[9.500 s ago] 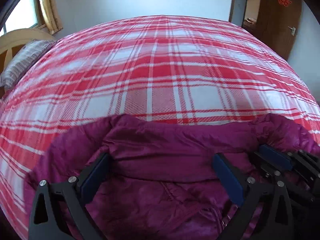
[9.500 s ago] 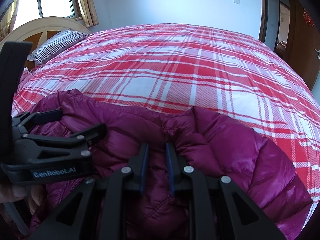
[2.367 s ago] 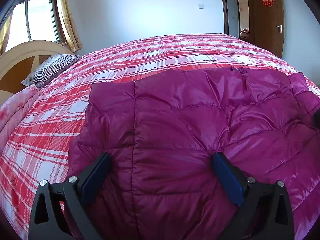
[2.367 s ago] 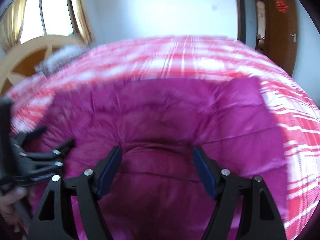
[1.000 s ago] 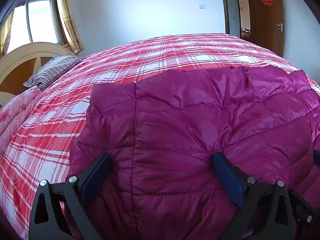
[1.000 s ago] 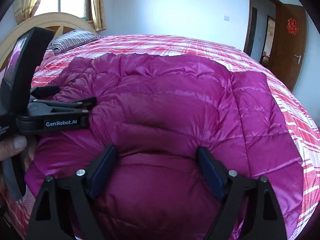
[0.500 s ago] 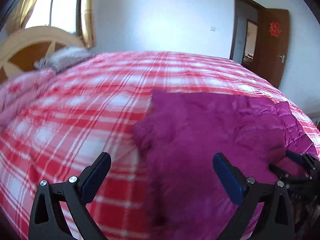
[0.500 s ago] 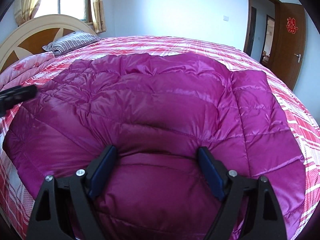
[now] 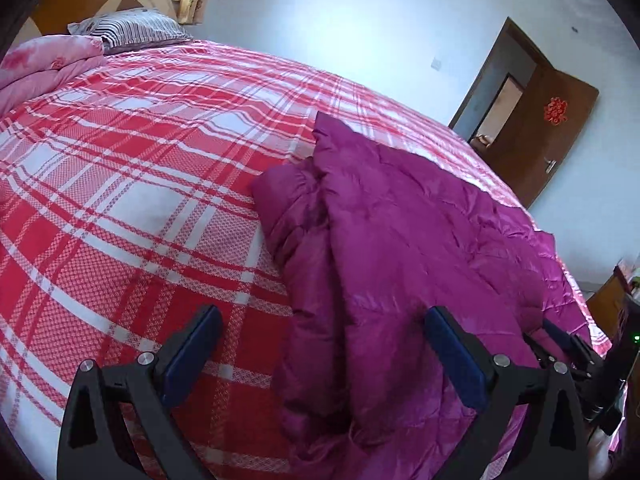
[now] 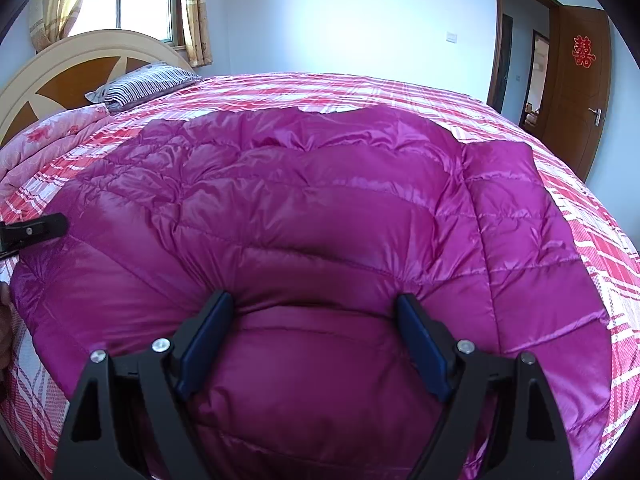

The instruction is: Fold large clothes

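A magenta quilted down jacket [image 10: 320,200] lies spread flat on the red-and-white plaid bedspread [image 9: 140,200]. My right gripper [image 10: 314,320] stands open and wide over the jacket's near part, its fingertips dug into the puffy fabric, which bulges up between them. My left gripper [image 9: 326,344] is open over the jacket's [image 9: 400,232] left edge. One of its fingers is above the bedspread and the other above the jacket. A folded sleeve [image 9: 288,200] lies along that edge. The right gripper [image 9: 568,344] shows at the far right of the left wrist view.
A striped pillow [image 9: 128,30] and a pink flowered quilt [image 9: 40,68] lie by the curved headboard [image 10: 80,72]. A brown door [image 10: 576,80] stands open at the far right. Wooden furniture [image 9: 608,300] stands past the bed's right side. A hand [image 10: 4,320] shows at the left edge.
My left gripper has swung left and rolled, from over the jacket's middle to its left edge, still open. The right gripper has stayed in place, open on the jacket.
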### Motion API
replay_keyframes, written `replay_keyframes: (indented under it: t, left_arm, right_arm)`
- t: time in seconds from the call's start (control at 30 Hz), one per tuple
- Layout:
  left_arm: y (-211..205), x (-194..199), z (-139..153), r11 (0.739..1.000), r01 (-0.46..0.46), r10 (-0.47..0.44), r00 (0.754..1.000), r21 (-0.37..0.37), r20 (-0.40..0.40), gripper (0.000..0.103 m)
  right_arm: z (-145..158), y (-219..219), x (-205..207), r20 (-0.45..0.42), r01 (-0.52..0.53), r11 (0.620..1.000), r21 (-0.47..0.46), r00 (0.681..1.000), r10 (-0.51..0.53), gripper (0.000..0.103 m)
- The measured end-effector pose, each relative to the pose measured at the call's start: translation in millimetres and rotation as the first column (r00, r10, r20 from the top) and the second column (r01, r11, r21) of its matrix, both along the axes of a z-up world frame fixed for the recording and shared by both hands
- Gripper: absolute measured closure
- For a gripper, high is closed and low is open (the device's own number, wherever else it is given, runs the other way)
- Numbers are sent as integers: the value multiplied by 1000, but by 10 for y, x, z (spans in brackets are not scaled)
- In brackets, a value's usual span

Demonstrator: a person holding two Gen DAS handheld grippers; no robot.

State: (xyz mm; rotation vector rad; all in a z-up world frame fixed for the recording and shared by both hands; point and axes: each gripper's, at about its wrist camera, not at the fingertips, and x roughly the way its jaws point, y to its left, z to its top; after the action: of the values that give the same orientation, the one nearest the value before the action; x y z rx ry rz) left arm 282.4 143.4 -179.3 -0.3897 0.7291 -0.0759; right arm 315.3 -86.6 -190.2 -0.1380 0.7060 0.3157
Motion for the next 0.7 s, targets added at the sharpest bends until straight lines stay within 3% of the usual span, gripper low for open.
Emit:
replay_keyframes:
  t: [0.07, 0.1, 0.27, 0.37, 0.43, 0.53, 0.6, 0.7]
  left_arm:
    - [-21, 2, -10, 997, 52, -52, 999, -52, 3, 34]
    - [-34, 9, -31, 993, 78, -79, 997, -87, -1, 39]
    - [-71, -4, -41, 990, 100, -100, 995, -94, 13, 44]
    - [-43, -15, -45, 988, 107, -105, 994, -112, 20, 45]
    - [-23, -9, -51, 987, 105, -103, 994, -123, 26, 45]
    - [-29, -33, -61, 985, 111, -107, 994, -132, 35, 45]
    - [-35, -48, -41, 974, 152, -145, 988, -167, 51, 67]
    - [-109, -108, 75, 972, 174, -162, 983, -160, 82, 75]
  right_arm:
    - [-3, -2, -1, 1, 0, 1000, 1, 1000, 0, 17]
    - [-3, 1, -2, 2, 1, 1000, 0, 1000, -1, 17]
    - [17, 0, 0, -5, 2, 1000, -5, 1000, -2, 18]
    - [150, -19, -12, -35, 25, 999, 35, 999, -24, 29]
    - [239, 3, -39, -24, 37, 998, 59, 999, -35, 31]
    - [183, 122, 32, -52, 52, 999, -3, 997, -52, 31]
    - [90, 194, 54, -36, 48, 997, -56, 998, -50, 30]
    - [31, 263, 34, -7, 41, 993, -111, 999, -42, 30]
